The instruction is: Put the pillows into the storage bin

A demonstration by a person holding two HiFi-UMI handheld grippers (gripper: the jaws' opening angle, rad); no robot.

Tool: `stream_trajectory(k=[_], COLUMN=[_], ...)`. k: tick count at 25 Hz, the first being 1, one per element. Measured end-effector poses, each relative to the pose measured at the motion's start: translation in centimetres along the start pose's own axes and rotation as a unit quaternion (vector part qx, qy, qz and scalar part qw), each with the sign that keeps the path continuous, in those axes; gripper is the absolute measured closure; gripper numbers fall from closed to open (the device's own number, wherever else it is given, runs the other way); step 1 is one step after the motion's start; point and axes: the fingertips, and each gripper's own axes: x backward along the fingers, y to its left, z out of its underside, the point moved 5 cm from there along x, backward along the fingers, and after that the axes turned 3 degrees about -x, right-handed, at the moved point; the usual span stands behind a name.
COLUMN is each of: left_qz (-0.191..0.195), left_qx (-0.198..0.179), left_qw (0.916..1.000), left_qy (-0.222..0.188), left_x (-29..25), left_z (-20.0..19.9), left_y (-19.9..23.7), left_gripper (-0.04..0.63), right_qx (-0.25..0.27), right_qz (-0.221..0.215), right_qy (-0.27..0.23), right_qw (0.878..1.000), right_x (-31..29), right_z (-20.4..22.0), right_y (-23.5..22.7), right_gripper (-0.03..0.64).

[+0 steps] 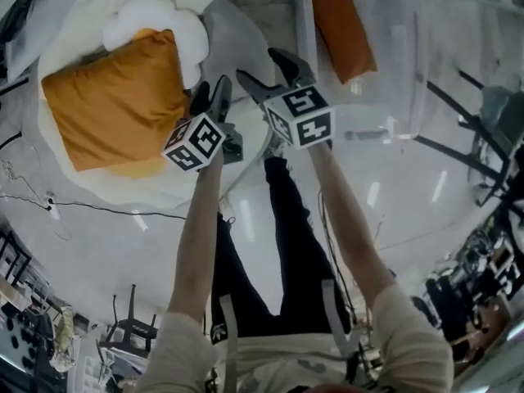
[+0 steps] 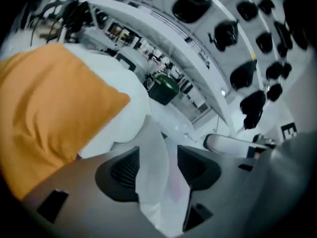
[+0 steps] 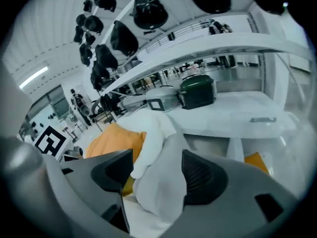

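An orange pillow (image 1: 115, 97) lies on a round white cushion (image 1: 57, 162) at the upper left, with a white pillow (image 1: 164, 23) behind it. A second orange pillow (image 1: 344, 35) sits inside the clear storage bin (image 1: 426, 56) at the upper right. My left gripper (image 1: 211, 97) hangs open at the orange pillow's right edge. My right gripper (image 1: 266, 70) is open beside it, over the cushion's rim. In the left gripper view the orange pillow (image 2: 49, 118) fills the left, and white fabric shows between the jaws of the left gripper (image 2: 158, 170). The right gripper (image 3: 158, 175) frames the white pillow (image 3: 153, 133).
Grey glossy floor surrounds the cushion. A black cable (image 1: 90, 207) runs across the floor at the left. Chairs and clutter stand at the lower left (image 1: 131, 326) and at the right edge (image 1: 491, 162). The person's legs (image 1: 278, 244) are below the grippers.
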Motion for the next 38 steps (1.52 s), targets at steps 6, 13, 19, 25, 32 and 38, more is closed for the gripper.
stream_trajectory(k=[6,13,19,25,32,38], left_qz=[0.063,0.070,0.092,0.066,0.128,0.188], left_qx=[0.267,0.443,0.520,0.515,0.502,0.480], left_qw=[0.9502,0.8588,0.7992,0.8036,0.8072,0.8213], left_qy=[-0.147,-0.247,-0.287,-0.290,-0.283,-0.244], left_x=[-1.0,-4.6,-6.5,-6.0,-1.7,1.0], left_z=[-0.3,3.1,4.4,3.8,0.4,-3.2], left_y=[6.2,12.9,12.7,13.9,8.1,1.9], left_gripper=[0.371,0.371,0.443,0.577,0.581,0.581], right_qx=[0.103,0.061,0.042,0.055,0.053,0.068], right_qz=[-0.054,-0.124,-0.102,-0.099,-0.104,-0.052], right_qy=[0.034,0.113,0.148,0.148,0.067,-0.015], right_qw=[0.993,0.984,0.983,0.983,0.991,0.996], right_x=[-10.0,-19.5,-20.6,-20.2,-13.7,-5.9], right_z=[-4.1,-2.5,-1.6,-1.6,-5.8,-10.7], right_y=[2.4,1.8,0.6,2.4,5.2,5.8], right_gripper=[0.334,0.334,0.341,0.545,0.563,0.563])
